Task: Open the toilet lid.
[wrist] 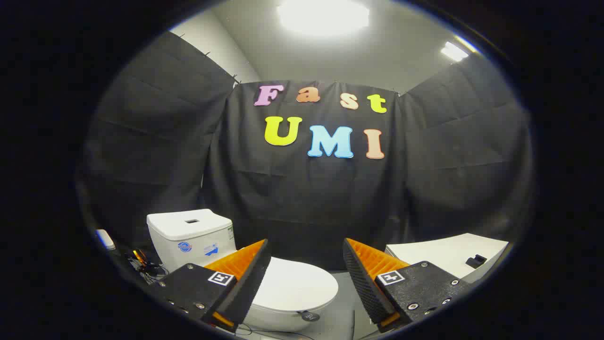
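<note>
We find the toilet lid (295,285) down flat on the bowl, just ahead of and below the left finger. The cistern (188,236) stands beyond it. Our gripper (306,264) is spread wide, holding nothing, touching nothing. A white cabinet (448,255) sits beyond the right finger.

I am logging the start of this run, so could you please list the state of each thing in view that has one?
Toilet lid: down, closed over the bowl.
Gripper: open, fingers apart above the toilet, holding nothing.
Toilet tank: upright, its cover on.
Ceiling light: on.
</note>
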